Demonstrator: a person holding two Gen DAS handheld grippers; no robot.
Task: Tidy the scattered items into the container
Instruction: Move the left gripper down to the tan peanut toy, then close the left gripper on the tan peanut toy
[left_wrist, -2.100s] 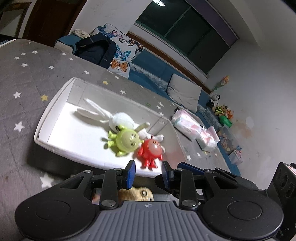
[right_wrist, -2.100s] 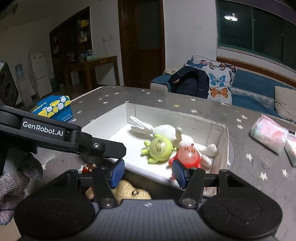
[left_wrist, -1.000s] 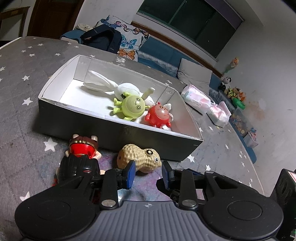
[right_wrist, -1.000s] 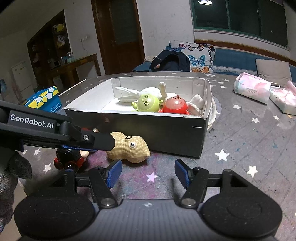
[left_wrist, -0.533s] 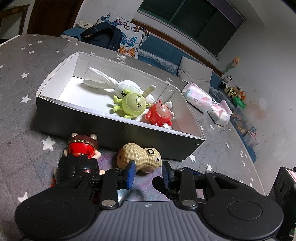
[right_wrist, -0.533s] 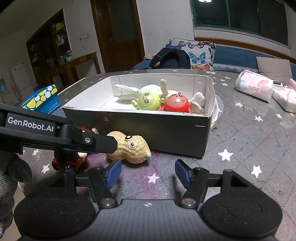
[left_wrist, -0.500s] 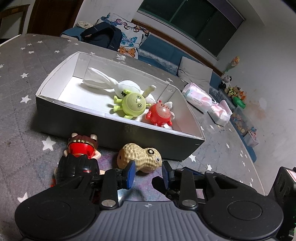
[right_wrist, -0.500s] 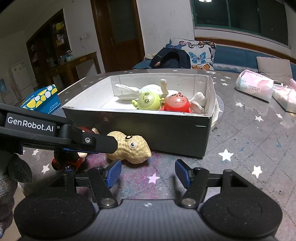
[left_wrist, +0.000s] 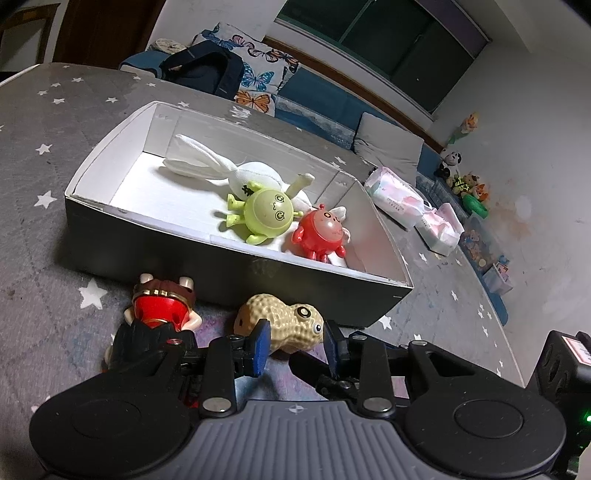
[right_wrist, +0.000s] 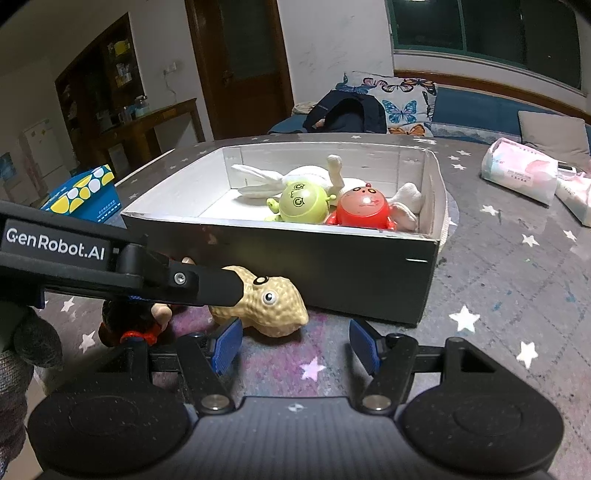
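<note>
A grey box with a white inside (left_wrist: 92, 199) (right_wrist: 332, 266) holds a white rabbit plush (left_wrist: 236, 171) (right_wrist: 306, 173), a green round toy (left_wrist: 267, 212) (right_wrist: 301, 203) and a red round toy (left_wrist: 323, 234) (right_wrist: 364, 208). A tan peanut toy (left_wrist: 291, 325) (right_wrist: 275, 302) lies on the table against the box's near wall. A red and black figure (left_wrist: 159, 314) (right_wrist: 133, 325) lies left of it. My left gripper (left_wrist: 295, 349) is open, its pads on either side of the peanut's near end. My right gripper (right_wrist: 295, 345) is open and empty, just short of the peanut.
The table has a grey cloth with stars (right_wrist: 517, 280). Tissue packs (right_wrist: 521, 175) (left_wrist: 399, 199) lie to the right of the box. A blue and yellow carton (right_wrist: 88, 195) sits at the left. The left gripper's arm (right_wrist: 110, 266) crosses the right wrist view.
Both grippers came down from above the box to table level in front of it. In the last half second the left gripper crept closer to the peanut toy.
</note>
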